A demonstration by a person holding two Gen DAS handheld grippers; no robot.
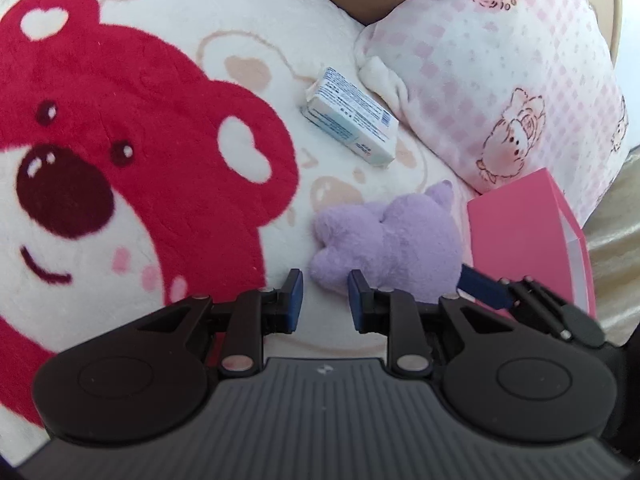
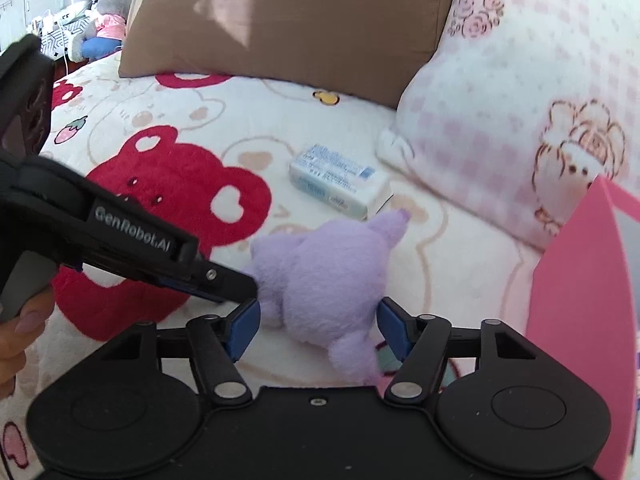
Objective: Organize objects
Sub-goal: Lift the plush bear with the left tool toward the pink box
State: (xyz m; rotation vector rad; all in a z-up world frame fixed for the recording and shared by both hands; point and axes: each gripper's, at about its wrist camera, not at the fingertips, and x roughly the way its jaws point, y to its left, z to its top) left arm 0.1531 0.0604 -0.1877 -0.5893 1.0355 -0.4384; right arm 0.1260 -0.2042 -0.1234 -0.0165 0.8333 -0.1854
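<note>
Left wrist view. My left hand-held gripper sits at the near edge, jaws drawn in as far as they go, nothing between the blue pads. Just beyond its right finger lies the purple plush toy: pale lilac, fluffy, face-down or on its side, stubby limbs towards me, one pointed ear at the far right. It rests on the bed blanket, cream fleece with a large red bear face on the left. Far of the toy, apart from it, a white-and-blue tissue pack lies flat. Right of that, a pink checked pillow with bear and rose prints. A pink box stands just right of the toy. The tip of my right hand-held gripper enters at the right, over the toy's near side.

Right wrist view. My right hand-held gripper straddles the toy's near end, jaws partly open; I cannot tell whether the pads press the fur. The left hand-held gripper reaches in from the left, its tip at the toy's left flank. Tissue pack beyond; a brown pillow at the far side; pink box at the right.
</note>
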